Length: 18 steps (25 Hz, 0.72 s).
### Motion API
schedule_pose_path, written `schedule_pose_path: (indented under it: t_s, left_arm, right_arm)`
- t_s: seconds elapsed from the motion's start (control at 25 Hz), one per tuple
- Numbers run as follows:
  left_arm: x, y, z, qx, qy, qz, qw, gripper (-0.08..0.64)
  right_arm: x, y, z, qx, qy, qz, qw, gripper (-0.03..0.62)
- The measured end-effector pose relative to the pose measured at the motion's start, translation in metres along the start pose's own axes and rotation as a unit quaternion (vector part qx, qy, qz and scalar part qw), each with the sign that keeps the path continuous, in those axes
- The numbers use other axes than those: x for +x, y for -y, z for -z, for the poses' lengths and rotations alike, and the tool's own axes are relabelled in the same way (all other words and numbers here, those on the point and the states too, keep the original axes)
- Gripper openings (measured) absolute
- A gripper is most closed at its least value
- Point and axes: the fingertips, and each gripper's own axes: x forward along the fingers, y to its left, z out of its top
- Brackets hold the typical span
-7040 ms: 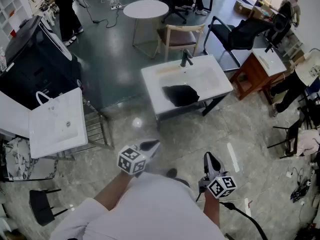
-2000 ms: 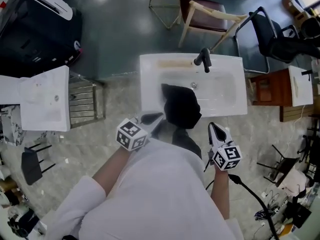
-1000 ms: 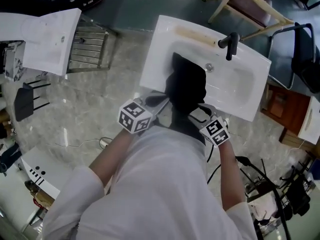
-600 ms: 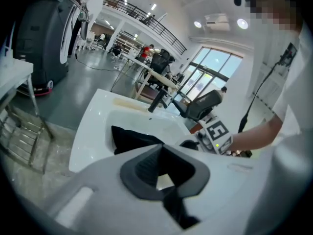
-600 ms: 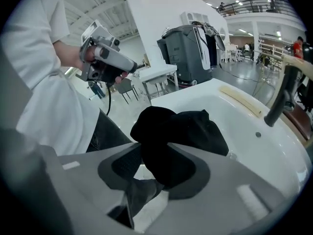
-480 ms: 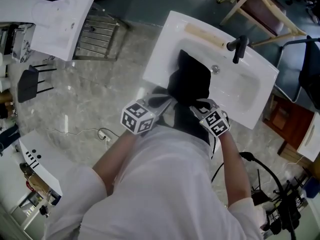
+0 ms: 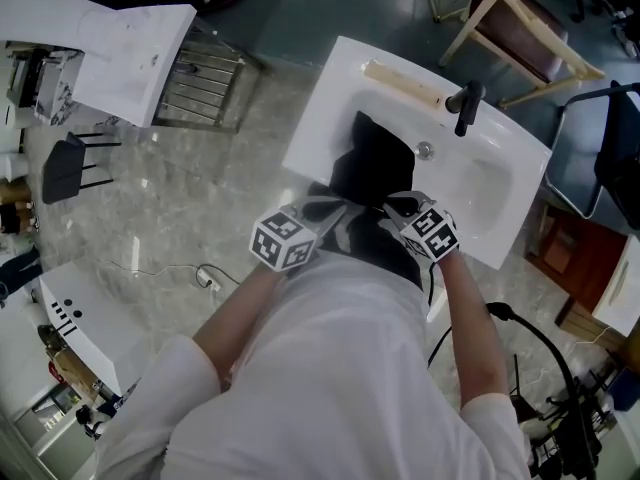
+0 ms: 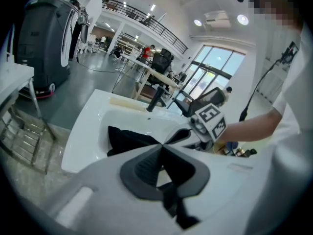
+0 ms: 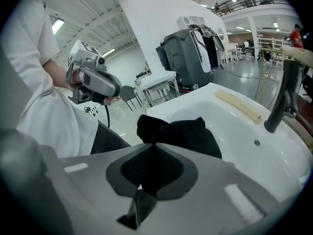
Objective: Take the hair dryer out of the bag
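A limp black bag [image 7: 378, 158] lies at the near left of the white sink [image 7: 330, 98]; no hair dryer shows outside it. My right gripper [image 7: 392, 204] is at the bag's near edge. In the right gripper view its jaws [image 9: 154, 145] are shut with black fabric of the bag [image 9: 186, 131] pinched at the tips. My left gripper [image 7: 340, 206] is shut beside it. In the left gripper view its tips [image 8: 161, 146] meet the bag's [image 8: 127, 138] near edge; I cannot tell whether any fabric is caught there.
A black faucet [image 7: 465, 103] stands at the sink's far rim, beside a beige strip [image 7: 405, 83]. Beyond the sink are a wooden chair [image 7: 520, 28] and a black office chair [image 7: 615, 138]. A second white basin [image 7: 110, 28] and a metal rack [image 7: 205, 88] stand to the left.
Both grippers have moved in to the bag's near edge. The right gripper's jaws, wide apart a second ago, have closed on the fabric. The left gripper stayed shut.
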Motion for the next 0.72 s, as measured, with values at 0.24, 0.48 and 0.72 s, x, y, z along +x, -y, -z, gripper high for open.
schedule_pose_path:
  t_s: [0.24,0.48,0.72]
  left_arm:
    - [0.017,0.002,0.002,0.023,-0.023,-0.013,0.9994,0.0]
    - [0.042,0.009,0.01,0.039,-0.068,-0.001,0.9969,0.017]
    - [0.079,-0.001,0.015,0.036,-0.101,-0.002,0.9942,0.079]
  right_arm:
    - [-0.007,0.023,-0.019,-0.005,0.005,0.011,1.0,0.017]
    - [-0.012,0.044,-0.042,0.021,0.024,0.018,0.999,0.017]
    - [-0.011,0.06,-0.055,0.066,0.04,0.03,0.997,0.017]
